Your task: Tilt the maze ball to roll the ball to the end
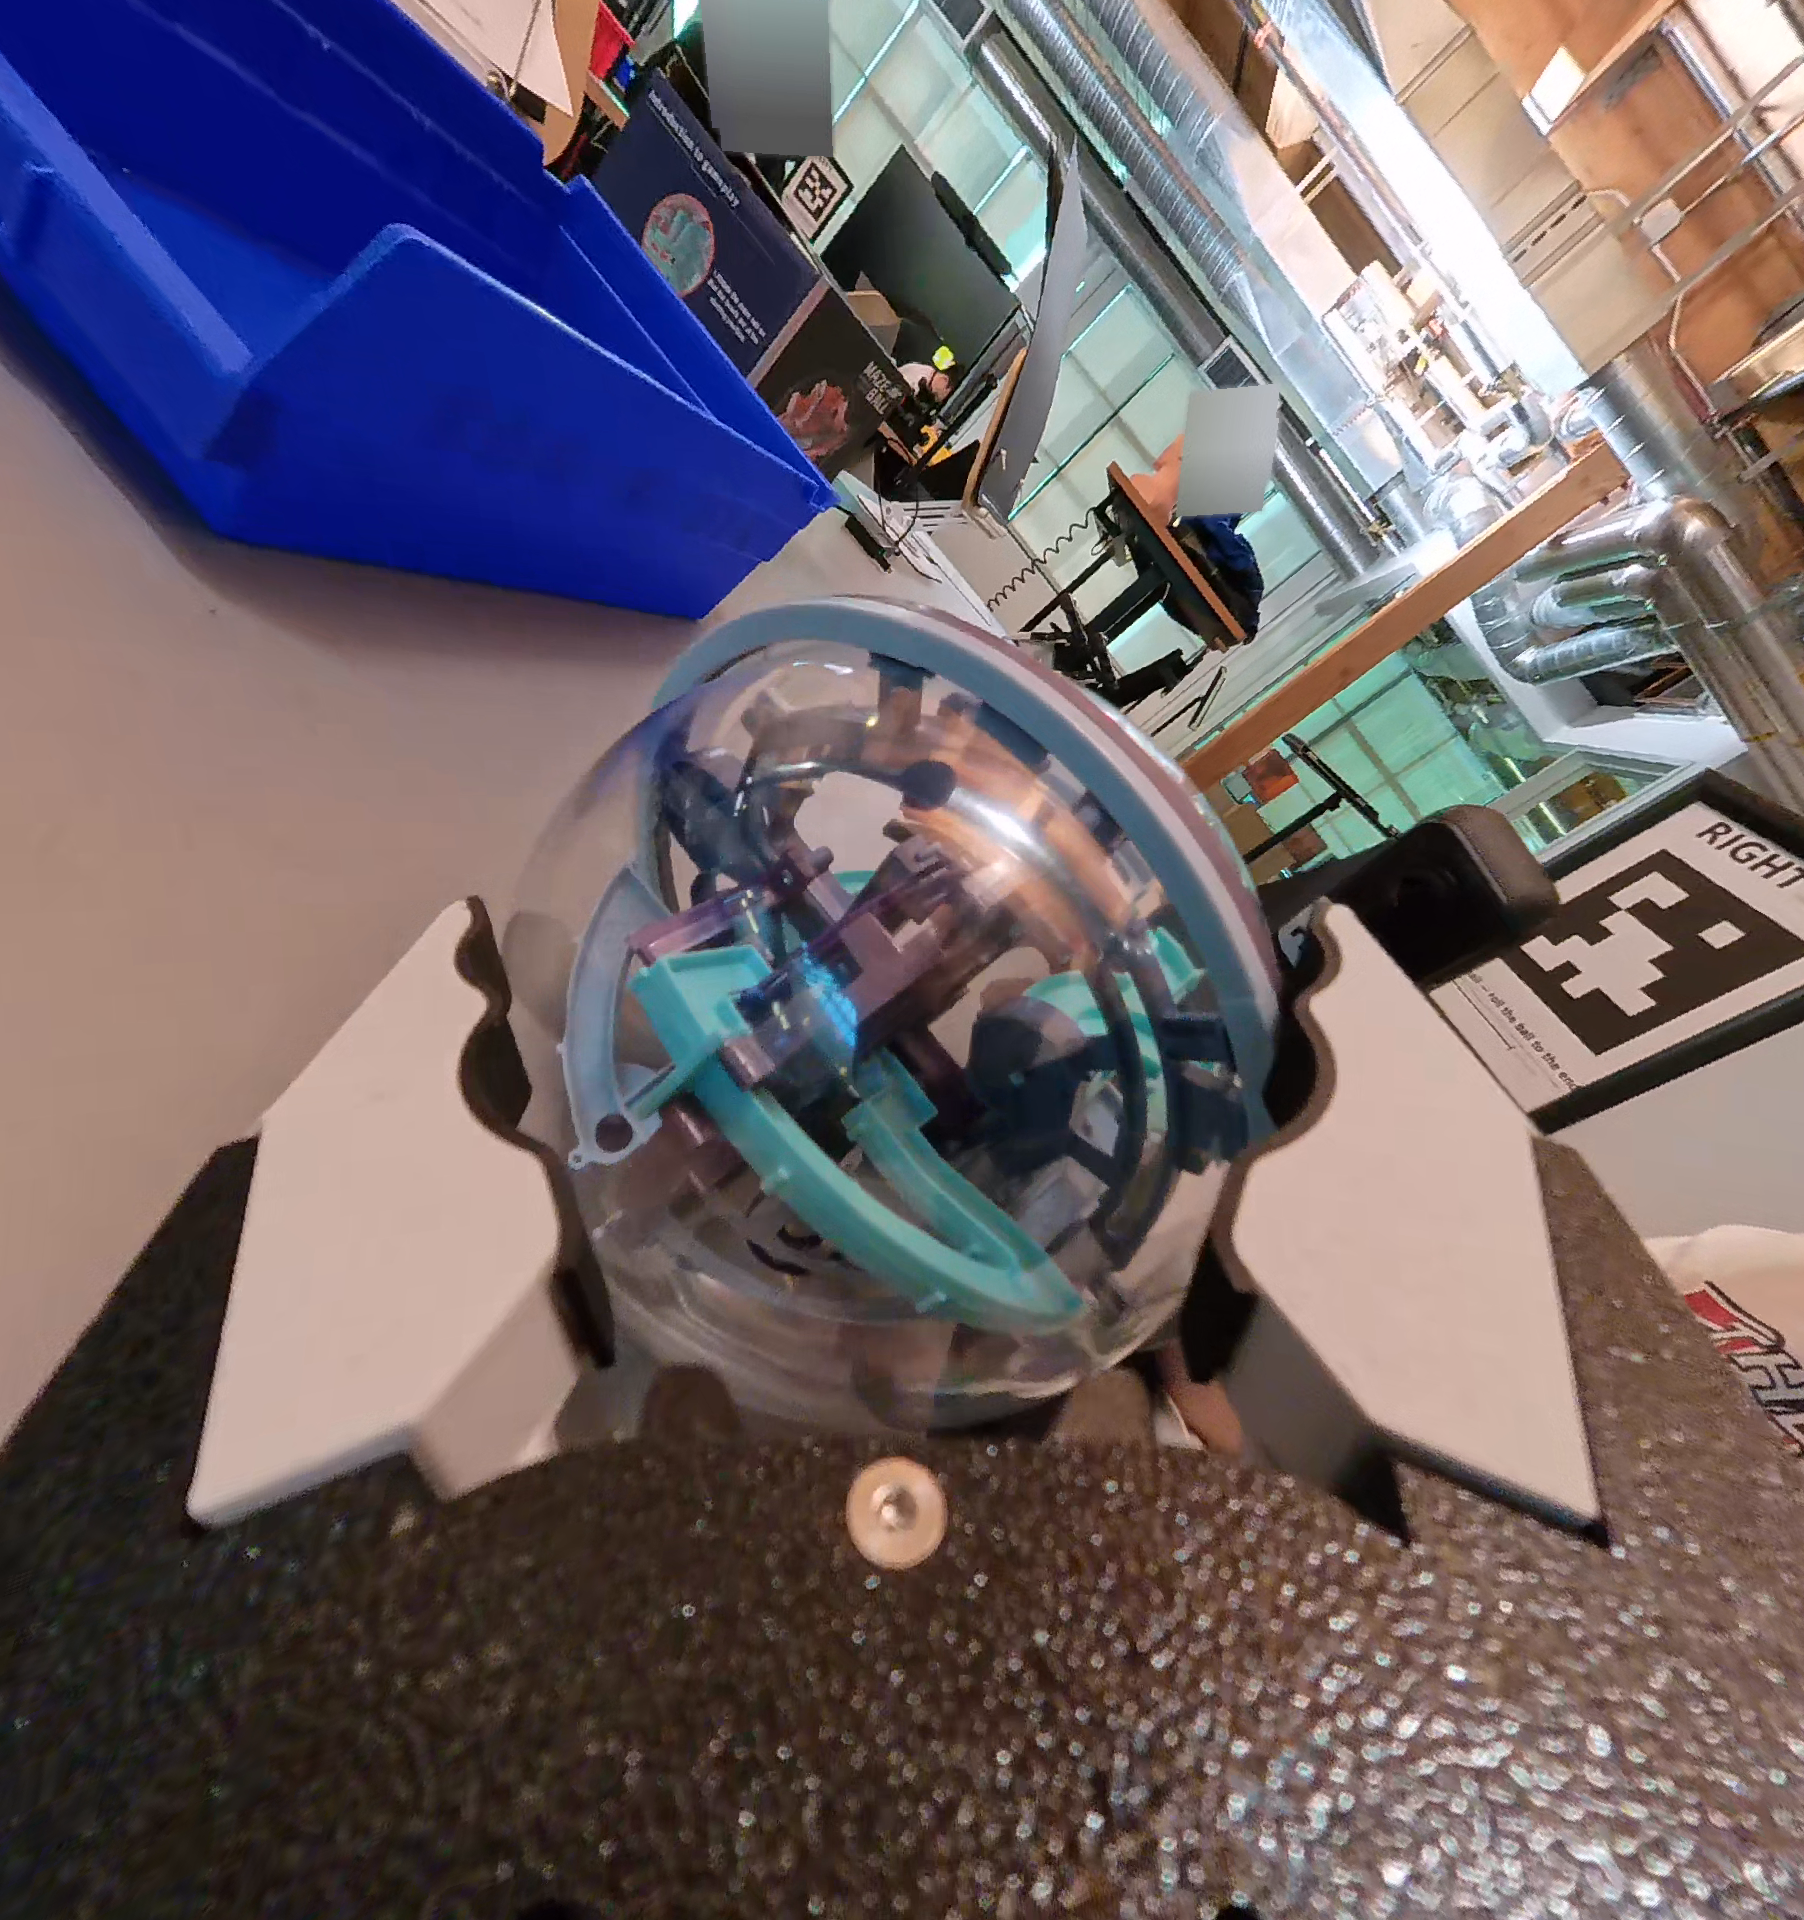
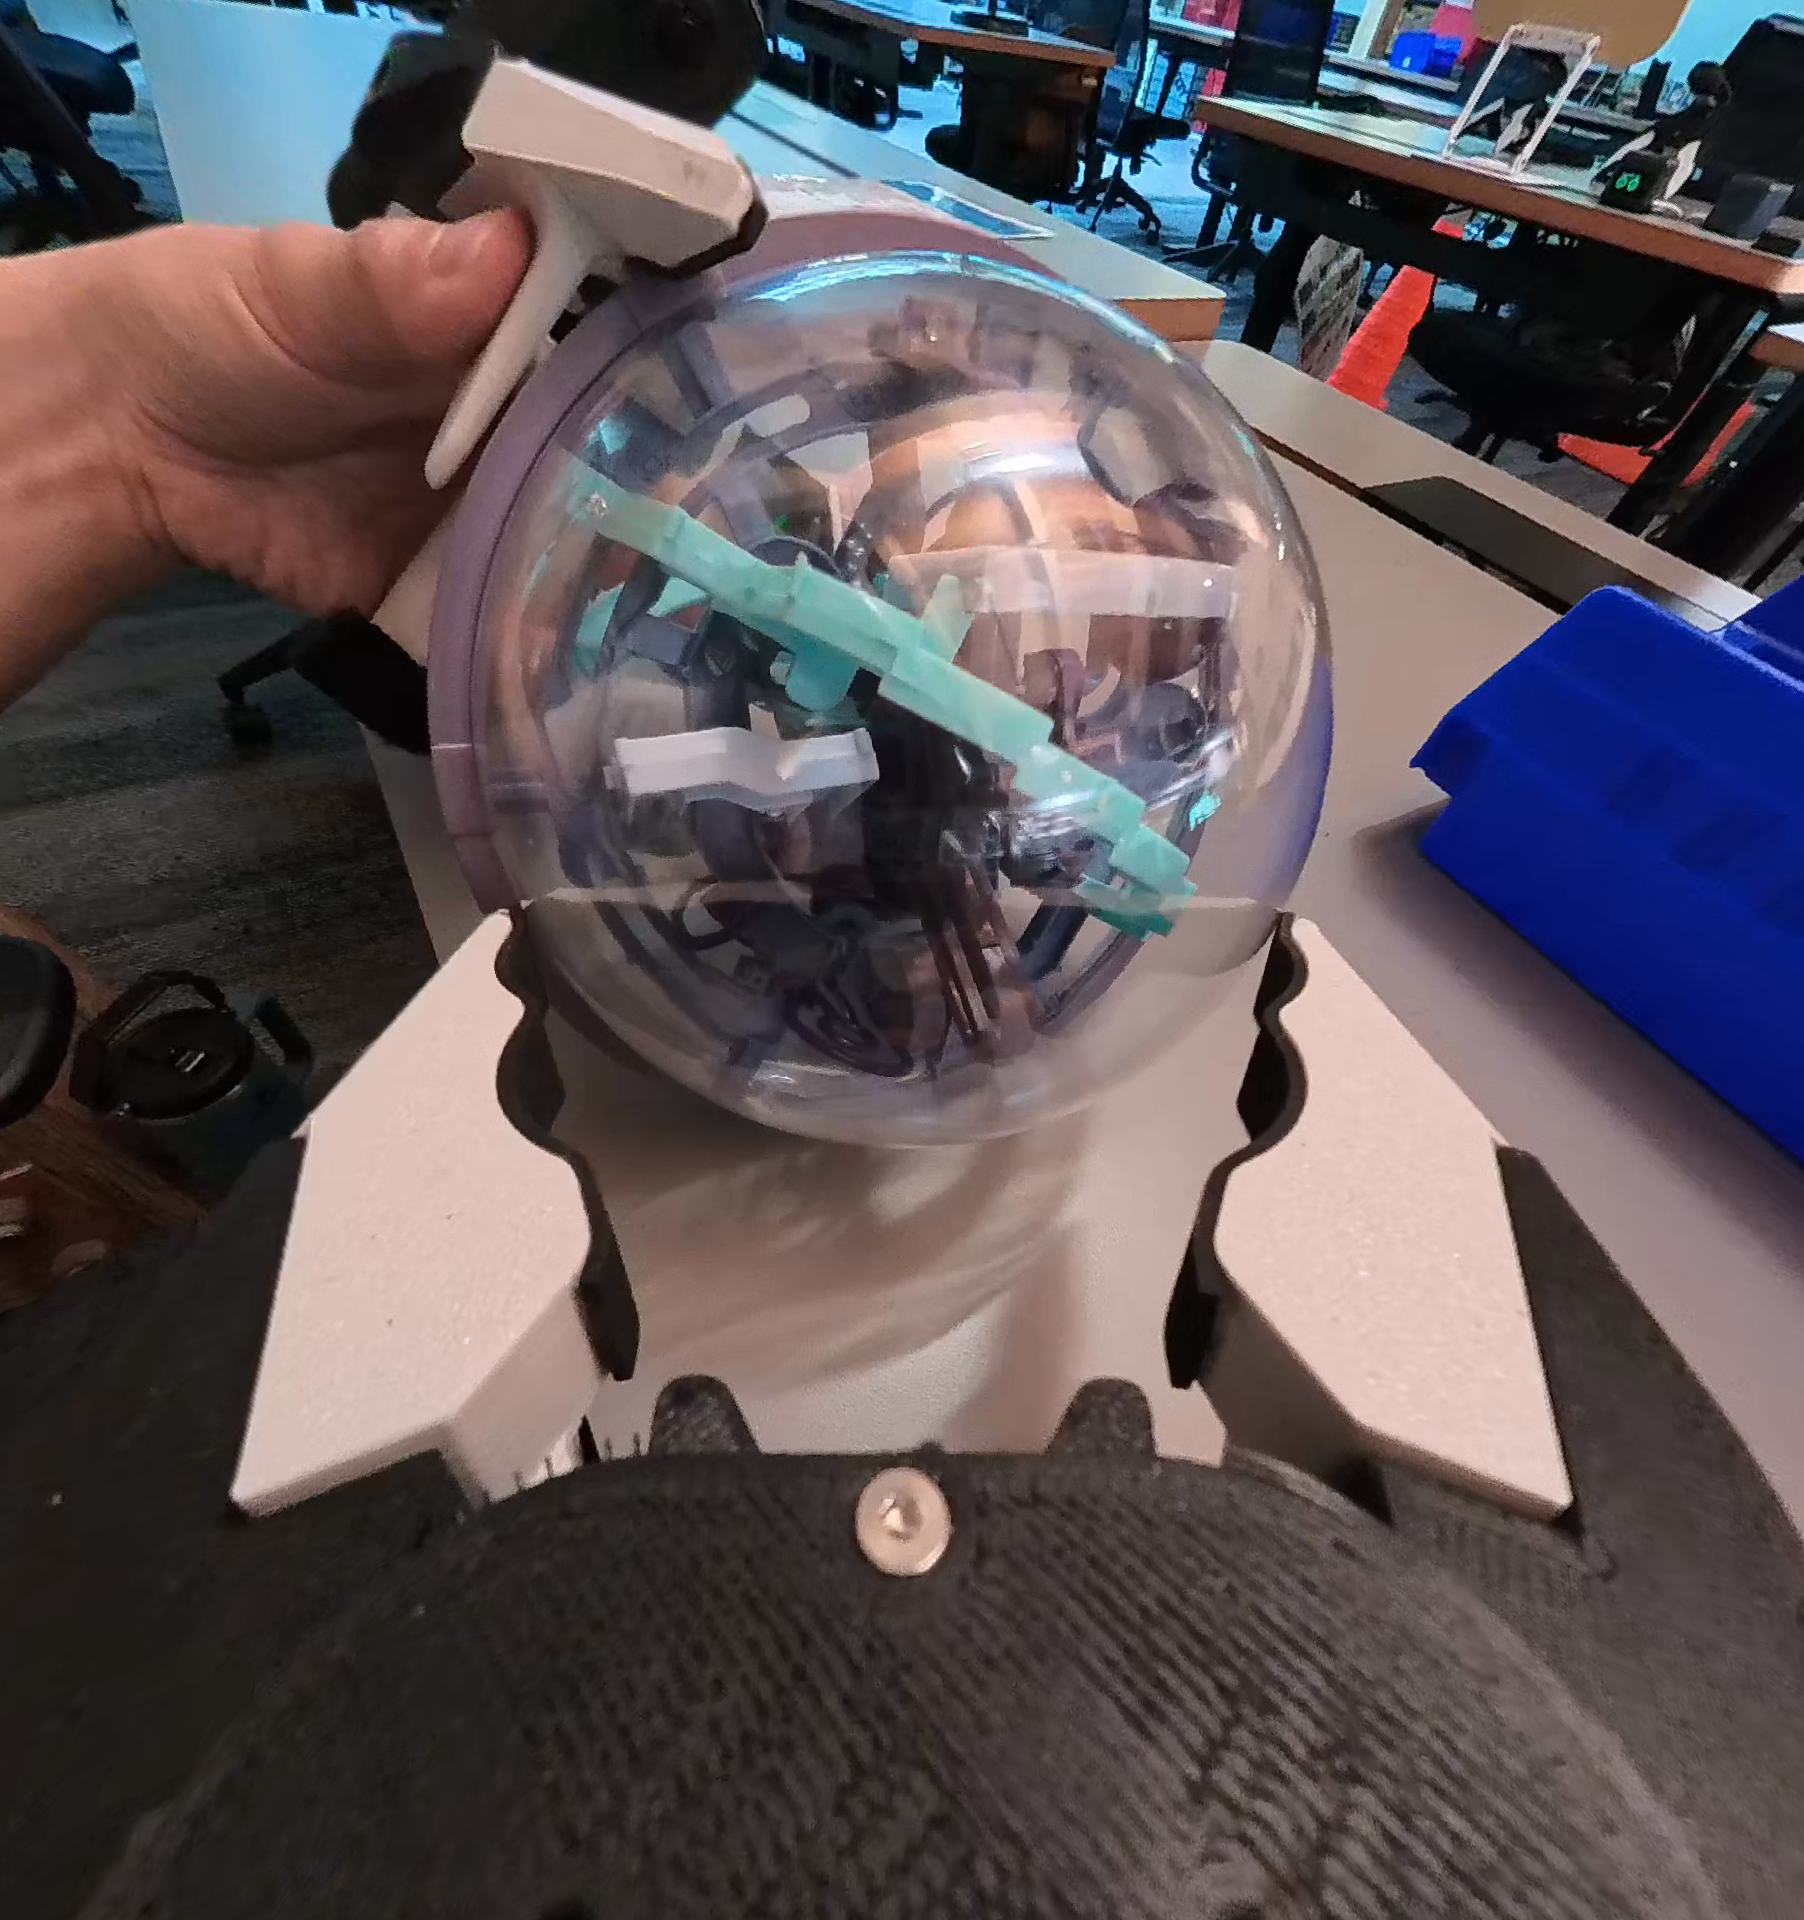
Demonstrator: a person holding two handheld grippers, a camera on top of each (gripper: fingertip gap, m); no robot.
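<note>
Clear maze ball (image 1: 893,1039) sits clamped between the left gripper (image 1: 893,997) fingers, both pads against the shell, teal and purple tracks visible inside. From the right side, the same ball (image 2: 877,707) lies at the right gripper (image 2: 893,977) fingertips, jaws spread wide, tips meeting its lower curve on both sides. A hand (image 2: 202,416) holds the left tool up and left of the ball. Blue bin (image 2: 1656,831) off to the right, on the grey table (image 2: 1397,540).
</note>
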